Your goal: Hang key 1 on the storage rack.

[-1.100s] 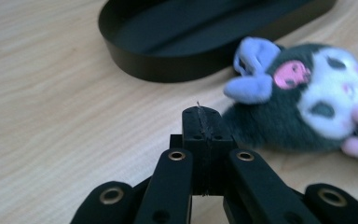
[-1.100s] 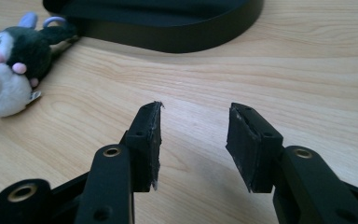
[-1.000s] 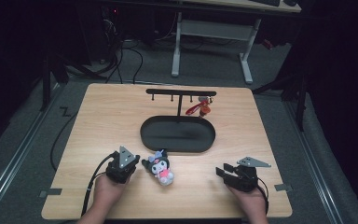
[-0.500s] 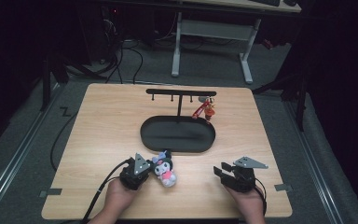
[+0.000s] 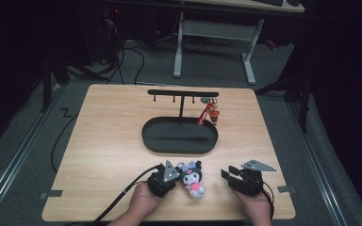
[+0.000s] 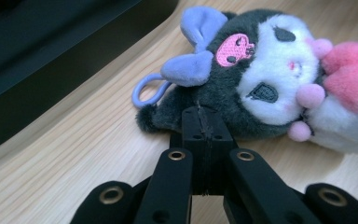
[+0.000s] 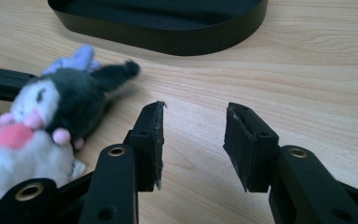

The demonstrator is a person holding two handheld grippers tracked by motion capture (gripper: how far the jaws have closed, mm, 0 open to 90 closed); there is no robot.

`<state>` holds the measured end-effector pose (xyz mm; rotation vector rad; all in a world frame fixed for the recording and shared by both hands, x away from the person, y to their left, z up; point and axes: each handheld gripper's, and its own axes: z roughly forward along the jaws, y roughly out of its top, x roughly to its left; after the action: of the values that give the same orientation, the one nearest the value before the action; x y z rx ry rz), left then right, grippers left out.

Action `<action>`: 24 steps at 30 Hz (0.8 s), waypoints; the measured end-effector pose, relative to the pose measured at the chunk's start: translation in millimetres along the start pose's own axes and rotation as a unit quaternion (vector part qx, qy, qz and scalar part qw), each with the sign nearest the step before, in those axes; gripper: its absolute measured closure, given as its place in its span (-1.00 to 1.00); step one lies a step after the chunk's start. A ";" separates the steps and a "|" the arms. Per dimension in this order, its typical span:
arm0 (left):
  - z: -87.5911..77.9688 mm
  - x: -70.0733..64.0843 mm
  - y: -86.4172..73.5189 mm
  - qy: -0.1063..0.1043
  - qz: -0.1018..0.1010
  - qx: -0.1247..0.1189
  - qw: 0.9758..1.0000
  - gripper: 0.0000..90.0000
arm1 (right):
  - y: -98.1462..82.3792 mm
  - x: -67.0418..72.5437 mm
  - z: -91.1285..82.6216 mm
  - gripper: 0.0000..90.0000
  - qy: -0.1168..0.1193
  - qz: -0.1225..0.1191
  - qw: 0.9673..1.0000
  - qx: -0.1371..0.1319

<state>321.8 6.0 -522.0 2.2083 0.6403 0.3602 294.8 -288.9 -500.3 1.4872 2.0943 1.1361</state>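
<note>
Light wooden surface [image 5: 108,141] in a dark room, grey floor, a desk frame behind. Plush toy [image 5: 192,177] lies near the front edge, before the black oval tray [image 5: 151,141]. Left tool [image 5: 168,175] closed, empty, tips touching the toy. Right tool [image 5: 226,173] partly open, empty.

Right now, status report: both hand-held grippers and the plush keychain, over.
Left hand-held gripper shut, tips at plush keychain. Right hand-held gripper open, empty. Keychain lies flat before black tray.

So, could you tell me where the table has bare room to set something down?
The wood left of the black tray and right of it is bare. It is crowded in front, where the plush toy lies between both grippers.
</note>
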 end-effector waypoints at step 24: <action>20.8 -48.9 21.9 -0.072 0.030 0.005 0.997 1.00 | -1.7 -12.7 -0.6 0.28 -0.002 0.017 1.000 -0.002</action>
<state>297.6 -46.2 -521.1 2.2428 0.5001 0.2252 298.4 -300.8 -503.4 1.5264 2.0711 1.1488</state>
